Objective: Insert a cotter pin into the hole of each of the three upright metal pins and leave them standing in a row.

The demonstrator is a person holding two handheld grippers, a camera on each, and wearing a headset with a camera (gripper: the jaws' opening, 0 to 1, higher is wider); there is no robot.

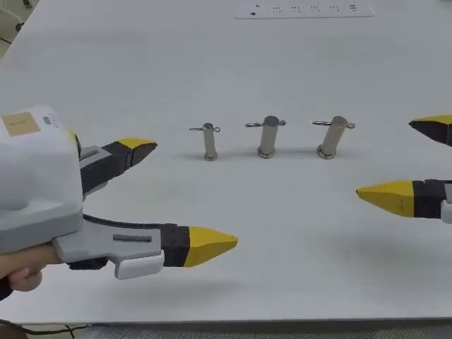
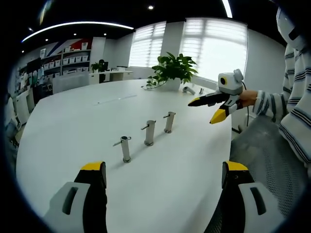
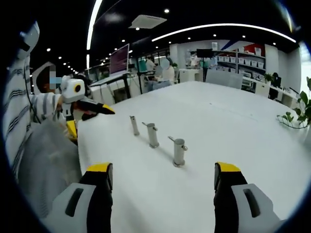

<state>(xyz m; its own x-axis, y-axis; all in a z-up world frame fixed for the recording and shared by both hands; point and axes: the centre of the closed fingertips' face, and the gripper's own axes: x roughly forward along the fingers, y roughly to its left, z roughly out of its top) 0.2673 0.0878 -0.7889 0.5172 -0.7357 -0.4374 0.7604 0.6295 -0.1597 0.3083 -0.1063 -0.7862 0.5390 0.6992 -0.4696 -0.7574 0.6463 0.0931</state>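
I have three metal pins standing in a row across the middle of the white surface point(image 1: 282, 240): the left metal pin point(image 1: 209, 143), the middle metal pin point(image 1: 268, 139) and the right metal pin point(image 1: 329, 140), near one another but apart. Each has a wire pin pushed through its top and sticking out sideways: the left cotter pin point(image 1: 203, 128), the middle cotter pin point(image 1: 264, 124) and the right cotter pin point(image 1: 333, 124).

My left gripper point(image 1: 194, 193) is at the near left; its jaws are spread wide and grasp nothing; the yellow tips point right toward the row, well short of it. My right gripper point(image 1: 383, 157) is at the right edge, jaws likewise released and empty, near the right metal pin but not touching it.

In the left gripper view the row runs away from me between the jaws; the right gripper is beyond it, with a striped sleeve point(image 2: 272, 104) behind; a potted plant point(image 2: 171, 68) stands at the far end of the surface. In the right gripper view the right metal pin is the nearest of the row.
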